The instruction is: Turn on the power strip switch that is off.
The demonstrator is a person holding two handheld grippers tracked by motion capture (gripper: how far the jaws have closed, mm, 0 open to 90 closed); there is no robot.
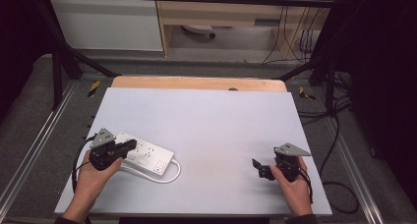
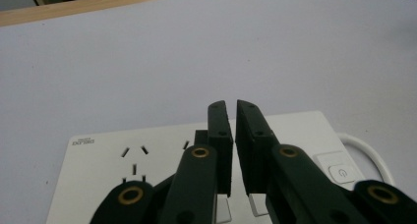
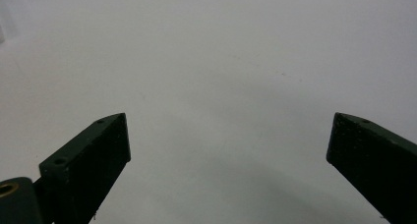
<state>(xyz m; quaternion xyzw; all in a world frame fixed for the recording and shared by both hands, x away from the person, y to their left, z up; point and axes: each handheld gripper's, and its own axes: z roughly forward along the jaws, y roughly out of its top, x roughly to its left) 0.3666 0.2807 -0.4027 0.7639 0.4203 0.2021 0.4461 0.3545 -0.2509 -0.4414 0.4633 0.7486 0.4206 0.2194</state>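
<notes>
Two grippers over one white table [image 1: 211, 121], each in a hand. Left gripper [image 1: 129, 145]: held at the near left, its jaws lying over the top face of a white power strip [image 1: 142, 154]; in the left gripper view [image 2: 232, 108] the jaws stand nearly together, a thin slit between them, nothing clamped at the tips. A small white piece shows low between the jaws near their base, possibly part of the strip's face; the view is too tight to tell. Power strip: flat on the table, near-left area, long axis running from the left hand toward the table's middle; socket slots [image 2: 134, 157] on its top, a power button [image 2: 342, 172] at one end, a white cord [image 1: 172, 174] looping out from that end and curving back along the near side. Right gripper [image 1: 259, 167]: held at the near right, well apart from the strip, jaws pointing toward the table's middle; in the right gripper view [image 3: 228, 140] the jaws stand wide apart with bare table between them. Grey plate [image 1: 291, 149] sits on top of the right gripper; a like one [image 1: 102, 137] tops the left. Wooden edge [image 1: 196, 83] borders the table's far side.
</notes>
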